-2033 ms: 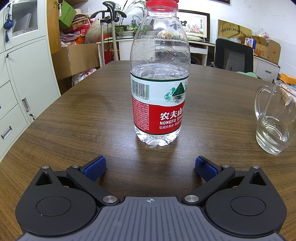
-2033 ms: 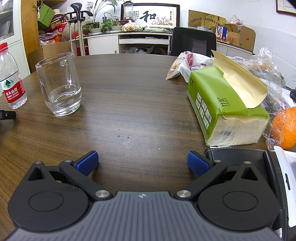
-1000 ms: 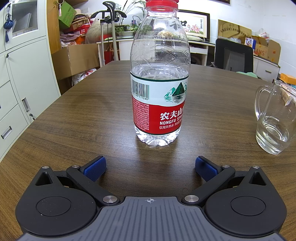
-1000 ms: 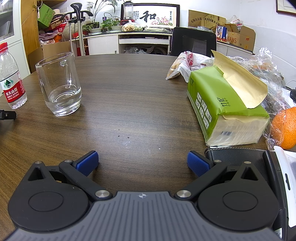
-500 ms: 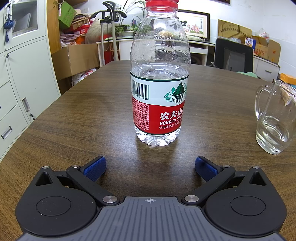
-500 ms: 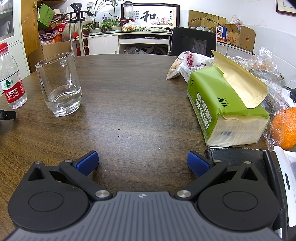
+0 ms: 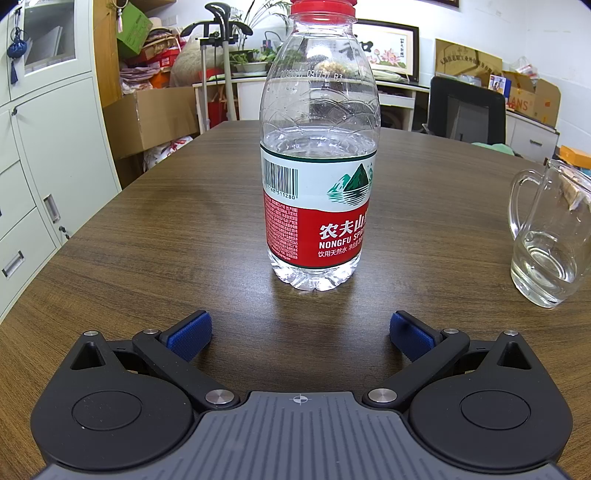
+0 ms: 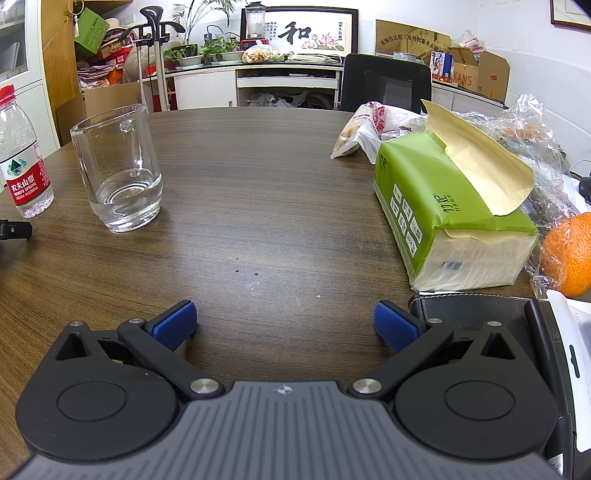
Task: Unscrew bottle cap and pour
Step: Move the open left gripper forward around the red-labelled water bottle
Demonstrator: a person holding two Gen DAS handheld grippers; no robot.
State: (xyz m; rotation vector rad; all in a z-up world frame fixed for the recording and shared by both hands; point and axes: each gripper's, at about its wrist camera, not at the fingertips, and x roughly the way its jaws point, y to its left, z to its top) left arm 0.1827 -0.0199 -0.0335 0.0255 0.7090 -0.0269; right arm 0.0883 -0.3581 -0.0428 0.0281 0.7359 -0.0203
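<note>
Each tool, left tool (image 7: 300,334) and right tool (image 8: 284,323), has a ribbed grey body with a small crosshair mark, two round black housings, black link arms on silver pins, and blue textured pads (image 7: 189,335).

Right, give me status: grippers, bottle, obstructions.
Left gripper open, right gripper open, both empty. Bottle upright, red cap on, dead ahead of left. Glass mug beside it. Path clear.

Bright, even room light, soft shadow under the bottle (image 7: 319,155) on the worktop (image 7: 184,229), sharp focus, strong fisheye bending at edges.
</note>
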